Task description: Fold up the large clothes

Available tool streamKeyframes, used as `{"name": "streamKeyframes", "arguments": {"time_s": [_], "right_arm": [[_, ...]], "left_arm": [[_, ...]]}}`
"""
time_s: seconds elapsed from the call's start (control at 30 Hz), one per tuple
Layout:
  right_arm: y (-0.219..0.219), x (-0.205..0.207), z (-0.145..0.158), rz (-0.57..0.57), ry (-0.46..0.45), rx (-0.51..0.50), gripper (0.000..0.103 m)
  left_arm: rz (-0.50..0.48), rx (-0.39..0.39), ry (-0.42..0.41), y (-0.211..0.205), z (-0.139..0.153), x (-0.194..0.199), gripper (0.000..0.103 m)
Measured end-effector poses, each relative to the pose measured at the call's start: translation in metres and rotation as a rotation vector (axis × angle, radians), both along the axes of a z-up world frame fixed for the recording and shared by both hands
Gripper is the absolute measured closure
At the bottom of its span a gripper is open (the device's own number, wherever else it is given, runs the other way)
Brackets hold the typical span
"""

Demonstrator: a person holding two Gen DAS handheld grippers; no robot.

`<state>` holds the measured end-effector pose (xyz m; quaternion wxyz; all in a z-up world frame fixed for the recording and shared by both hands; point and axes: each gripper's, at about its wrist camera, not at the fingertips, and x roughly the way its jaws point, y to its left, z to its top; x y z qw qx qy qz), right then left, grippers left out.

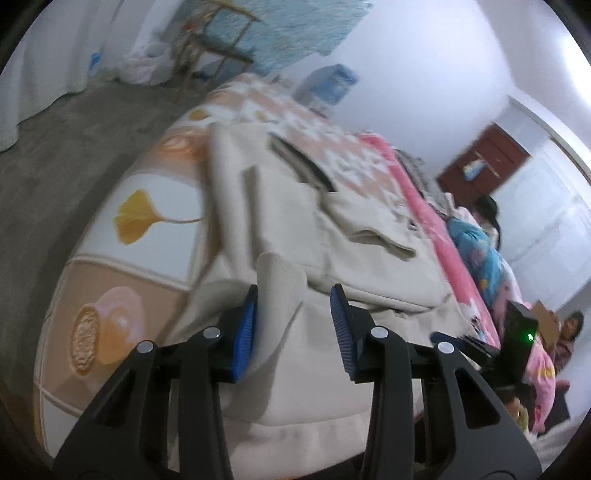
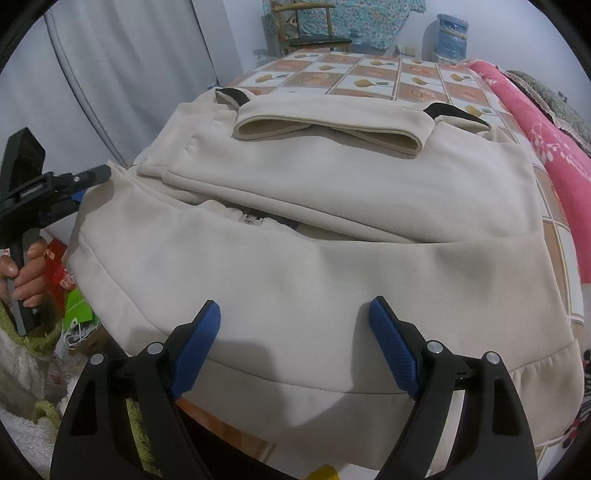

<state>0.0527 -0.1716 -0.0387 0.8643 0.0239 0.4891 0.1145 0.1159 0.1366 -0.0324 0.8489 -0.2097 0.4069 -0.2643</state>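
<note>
Cream jacket (image 2: 332,258), a large zip-front garment with black trim at the shoulders, lies spread across a bed covered by a tiled-pattern bedspread (image 2: 369,79) printed with orange and yellow motifs; its sleeves are folded in across the body, one cuff (image 2: 325,133) lying open-mouthed near the collar end, and the zipper (image 2: 253,221) shows in the gap where the lower panel overlaps the rest. The hem (image 2: 295,380) hangs over the near edge of the bed.

The right gripper (image 2: 295,347) hovers just above the hem with its blue-padded fingers (image 2: 197,347) spread wide; no cloth sits between them and neither pad touches the fabric.

The left gripper (image 1: 293,328) is at the jacket's left side edge; its fingers (image 1: 245,332) stand at a middling gap, with a raised fold of cream cloth (image 1: 277,280) between them; the fold lies against the left pad while the right pad stands clear of it, so the cloth is not pinched. In the right wrist view this gripper (image 2: 79,184) appears at the far left, its tips at the garment's edge, with the person's hand (image 2: 26,273) wrapped round the handle.

A pink floral blanket (image 2: 546,147) runs along the far side of the bed; a wooden chair (image 2: 306,29) and a blue water bottle (image 2: 452,35) stand beyond it; a white curtain (image 2: 129,74) hangs at the left.
</note>
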Motion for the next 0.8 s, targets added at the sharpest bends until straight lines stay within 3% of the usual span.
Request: {"name": "streamKeyframes", "arguments": {"time_s": [0.07, 0.17, 0.5, 0.63, 0.8], "right_arm": [[0.000, 0.000, 0.000, 0.001, -0.001, 0.001, 0.023], [0.000, 0.000, 0.000, 0.001, -0.003, 0.001, 0.023], [0.001, -0.001, 0.000, -0.001, -0.009, 0.006, 0.022], [0.000, -0.001, 0.001, -0.001, -0.011, 0.006, 0.023], [-0.005, -0.005, 0.005, -0.022, -0.019, 0.010, 0.023]], "left_arm": [[-0.002, 0.066, 0.002, -0.006, 0.000, 0.001, 0.066], [0.029, 0.239, 0.044, -0.017, -0.009, 0.008, 0.072], [0.034, 0.492, -0.090, -0.051, 0.012, -0.018, 0.081], [0.059, 0.682, -0.091, -0.071, 0.005, -0.020, 0.086], [0.080, 0.847, -0.127, -0.090, 0.000, -0.028, 0.086]]}}
